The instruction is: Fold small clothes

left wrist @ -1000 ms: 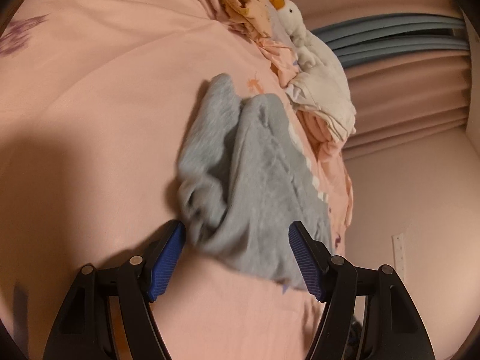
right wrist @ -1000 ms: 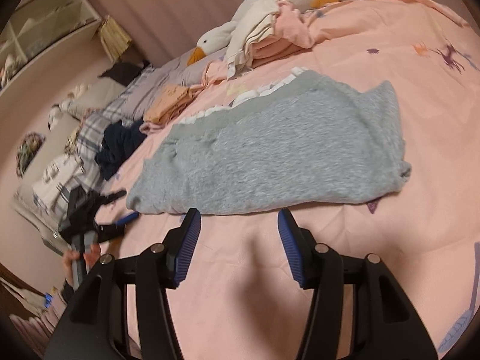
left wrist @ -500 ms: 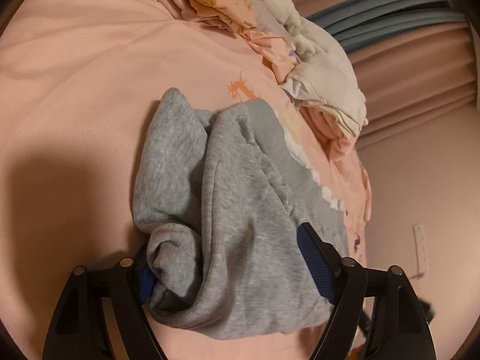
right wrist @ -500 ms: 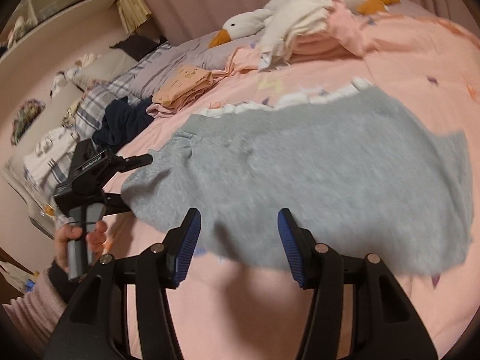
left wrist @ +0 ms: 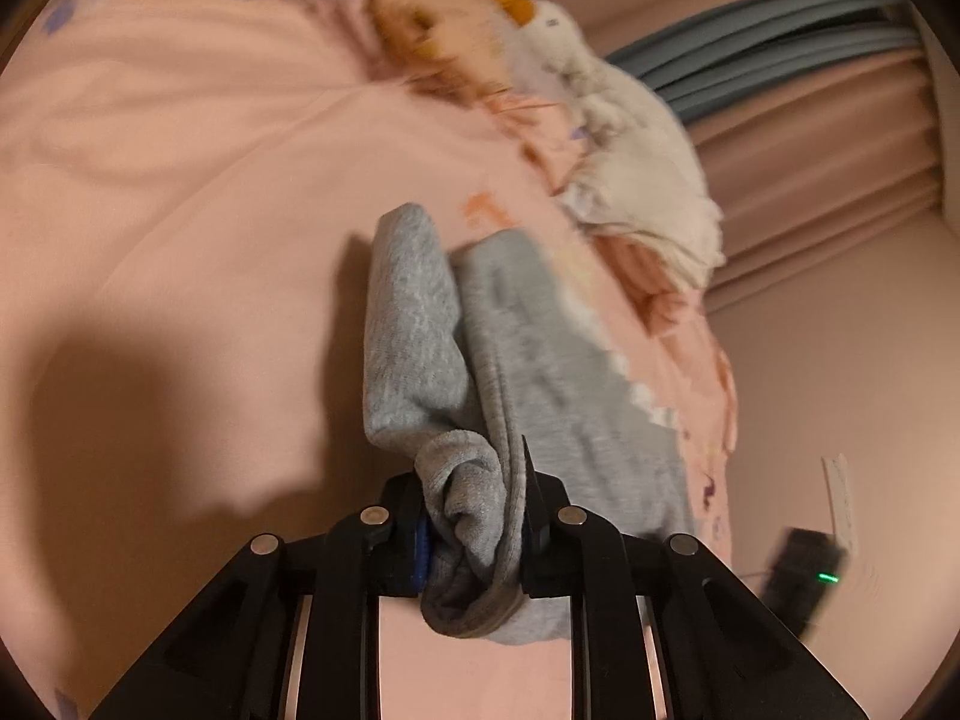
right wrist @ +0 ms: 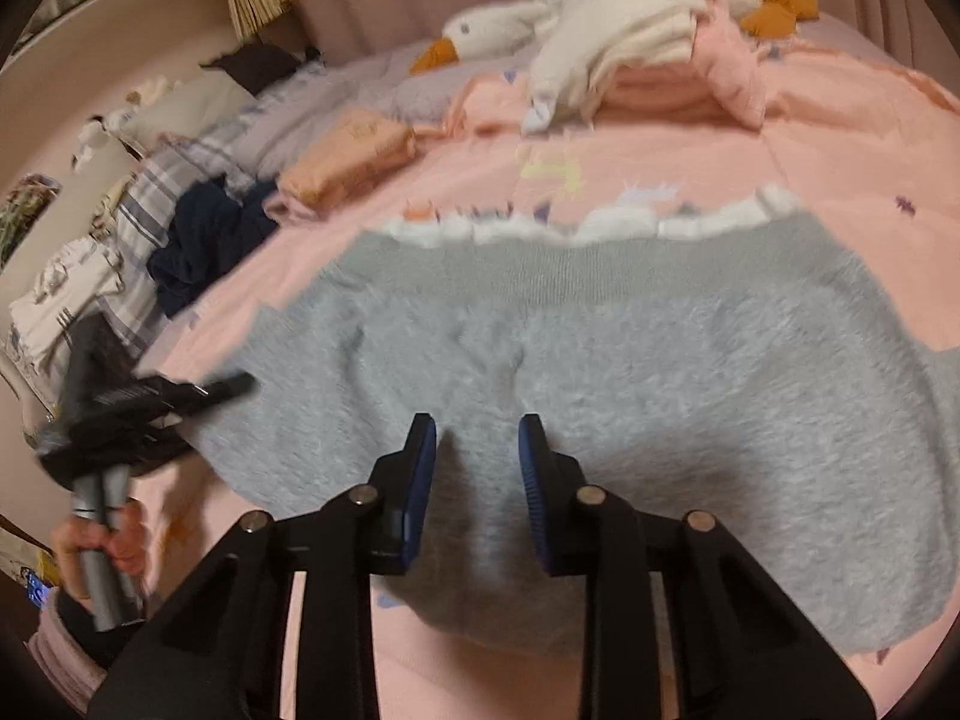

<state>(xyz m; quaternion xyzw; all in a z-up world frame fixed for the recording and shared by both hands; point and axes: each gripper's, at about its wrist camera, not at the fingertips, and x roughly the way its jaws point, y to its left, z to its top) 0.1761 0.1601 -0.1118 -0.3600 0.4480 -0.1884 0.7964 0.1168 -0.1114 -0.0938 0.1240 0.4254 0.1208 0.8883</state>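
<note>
A soft grey fleece garment with a white frilly edge (right wrist: 600, 360) lies spread on the pink bed cover (right wrist: 840, 138), in the middle of the right wrist view. In the left wrist view it runs from the middle down to 6 o'clock.

The left gripper (left wrist: 474, 531) has its jaws clamped on a bunched end of the grey garment, and they are closing tight on it. The right gripper (right wrist: 477, 480) hangs over the near edge of the garment at 6 o'clock. Its jaws are closing, with a gap showing between them, and I cannot tell if they have caught any cloth yet.

This looks like the grabbing step, before the first fold. Next, the right jaws need a firm pinch on the edge. Then both hands should lift together and lay the near side over toward 12 o'clock, near the fluffy white toy goose (right wrist: 576, 30).
</note>
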